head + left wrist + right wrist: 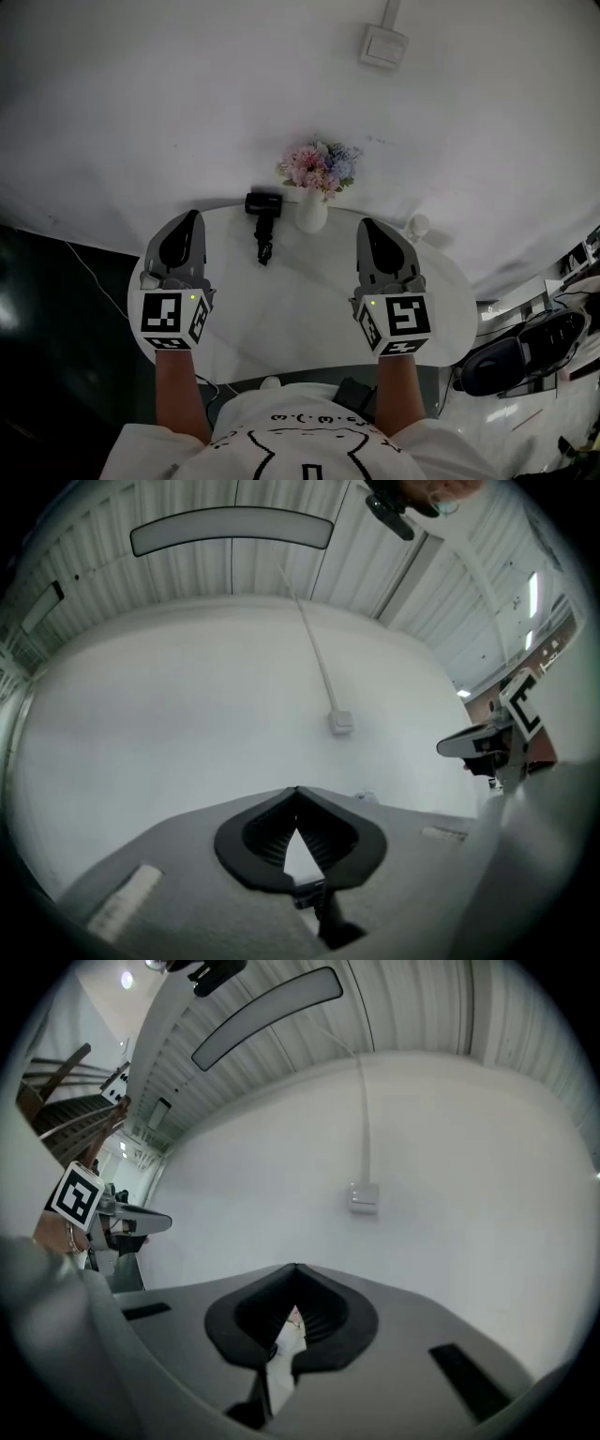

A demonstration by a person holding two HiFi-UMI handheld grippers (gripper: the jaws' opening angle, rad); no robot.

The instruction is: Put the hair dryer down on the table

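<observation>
A black hair dryer lies on the round white table near its back edge, handle toward me. My left gripper hovers over the table's left side, a short way left of the dryer, shut with nothing between its fingers. Over the right side my right gripper is also shut and empty. Both gripper views point up at the white wall, with the left gripper's tips and the right gripper's tips meeting; neither view shows the dryer.
A white vase of pink and blue flowers stands just right of the dryer. A small white object sits at the back right rim. A wall box hangs above. Dark floor lies left, a black chair right.
</observation>
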